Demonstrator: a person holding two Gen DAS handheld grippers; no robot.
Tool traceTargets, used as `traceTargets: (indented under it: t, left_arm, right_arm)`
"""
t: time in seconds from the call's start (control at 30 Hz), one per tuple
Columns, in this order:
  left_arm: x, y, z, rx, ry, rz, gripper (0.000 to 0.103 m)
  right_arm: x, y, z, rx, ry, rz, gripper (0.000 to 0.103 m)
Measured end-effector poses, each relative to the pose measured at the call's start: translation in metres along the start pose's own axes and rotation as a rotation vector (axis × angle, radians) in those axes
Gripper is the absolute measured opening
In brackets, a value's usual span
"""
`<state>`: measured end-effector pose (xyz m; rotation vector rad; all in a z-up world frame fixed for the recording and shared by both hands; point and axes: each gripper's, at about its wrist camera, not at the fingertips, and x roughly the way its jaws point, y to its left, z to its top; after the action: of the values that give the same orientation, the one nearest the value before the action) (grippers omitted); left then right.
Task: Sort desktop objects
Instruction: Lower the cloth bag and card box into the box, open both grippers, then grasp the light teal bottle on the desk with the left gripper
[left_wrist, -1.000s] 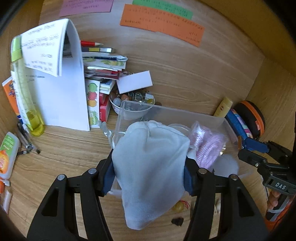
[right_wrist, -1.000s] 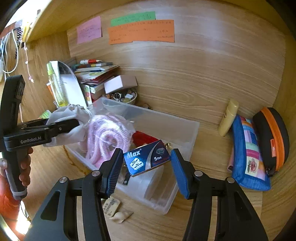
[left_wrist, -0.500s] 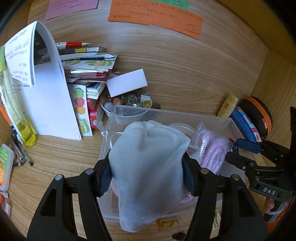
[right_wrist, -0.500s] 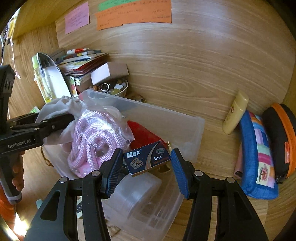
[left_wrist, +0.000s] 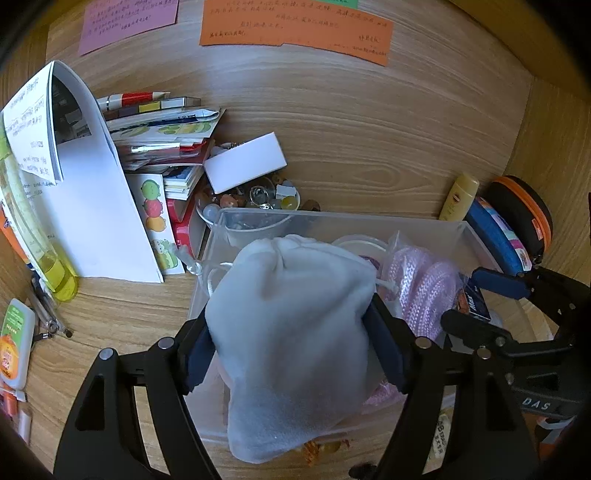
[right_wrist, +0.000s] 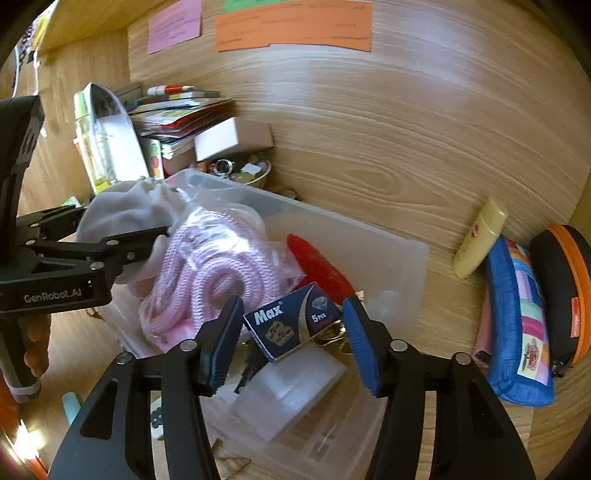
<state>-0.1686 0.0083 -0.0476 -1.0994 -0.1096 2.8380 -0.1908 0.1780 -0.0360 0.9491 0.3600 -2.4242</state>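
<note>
My left gripper (left_wrist: 291, 325) hangs over the near end of a clear plastic bin (left_wrist: 332, 218). Its jaws are opening, and the pads still touch both sides of a pale grey cloth pouch (left_wrist: 288, 332). Beside the pouch, a bagged pink rope (right_wrist: 214, 273) fills the bin's left half. My right gripper (right_wrist: 293, 314) is over the bin's middle, its jaws opening around a dark blue "Max" box (right_wrist: 291, 321). The box leans on the left pad, a thin gap shows at the right pad, and it rests on a clear lidded case (right_wrist: 291, 387). A red item (right_wrist: 317, 266) lies behind.
Behind the bin are a stack of books (left_wrist: 162, 140), a bowl of trinkets (left_wrist: 255, 199) and a white box (left_wrist: 245, 162). A folded paper (left_wrist: 85, 203) and yellow bottle (left_wrist: 55, 273) stand left. A yellow tube (right_wrist: 476, 240), blue pouch (right_wrist: 517, 325) and black-orange case (right_wrist: 561, 288) lie right.
Both grippers have come forward and slightly down over the bin. The left jaws stand wider around the pouch. The right jaws have spread a little and the blue box sits lower between them.
</note>
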Motion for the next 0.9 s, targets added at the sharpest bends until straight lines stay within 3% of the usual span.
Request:
traceTargets:
  t: [0.13,0.27,0.5,0.9]
  left_arm:
    - [-0.006,-0.003,-0.002,0.009,-0.001,0.007,0.077]
    - [-0.016,-0.002,-0.005,0.009,-0.008,-0.002,0.084]
    - [-0.042,-0.008,-0.008,0.030,-0.058,-0.004,0.094]
    - [-0.079,-0.014,-0.020,0.049,-0.107,-0.007,0.099]
  right_arm:
    - [-0.006,0.004,0.000,-0.016,-0.019,-0.012,0.063]
    - [-0.014,0.003,0.002,-0.010,-0.035,-0.023,0.074]
    - [-0.030,-0.002,0.002,0.040,-0.050,-0.039,0.081]
    - [-0.067,0.002,-0.013,0.097,-0.086,-0.075,0.085]
